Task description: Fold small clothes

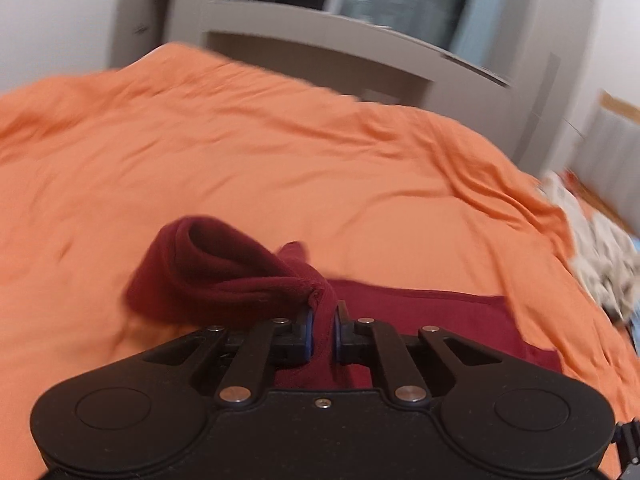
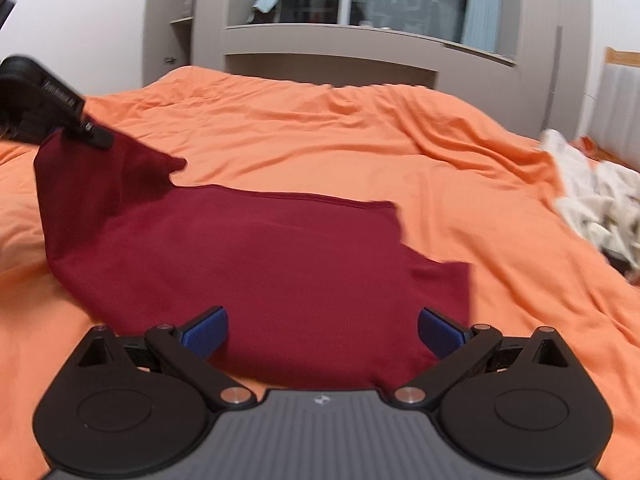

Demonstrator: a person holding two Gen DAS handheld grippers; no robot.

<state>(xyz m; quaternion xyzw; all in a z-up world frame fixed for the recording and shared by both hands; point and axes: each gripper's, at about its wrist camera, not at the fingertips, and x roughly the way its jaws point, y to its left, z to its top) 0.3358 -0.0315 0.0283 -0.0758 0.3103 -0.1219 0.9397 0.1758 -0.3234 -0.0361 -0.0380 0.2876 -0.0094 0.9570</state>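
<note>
Burgundy garment (image 2: 256, 264) lies spread on the orange bedspread (image 2: 360, 140), most of it flat just ahead of the right gripper (image 2: 322, 330), its left part drawn up off the bed. The left gripper (image 1: 322, 330) is clenched on that raised part, a bunched fold of the cloth pinched between its blue pads (image 1: 307, 330), with a rolled loop of fabric drooping off to its left. The right gripper hangs released, fingers wide apart, over the near edge of the cloth and touching nothing.

It looks like a fold is under way: the lifted left side wants carrying across to the right and laying onto the flat half, while the free claw could pin or take the near hem. The far hem runs fairly straight; the right edge steps in unevenly. Bare bedspread stretches far and right, until a pale crumpled pile (image 2: 596, 200) at the far right edge.
</note>
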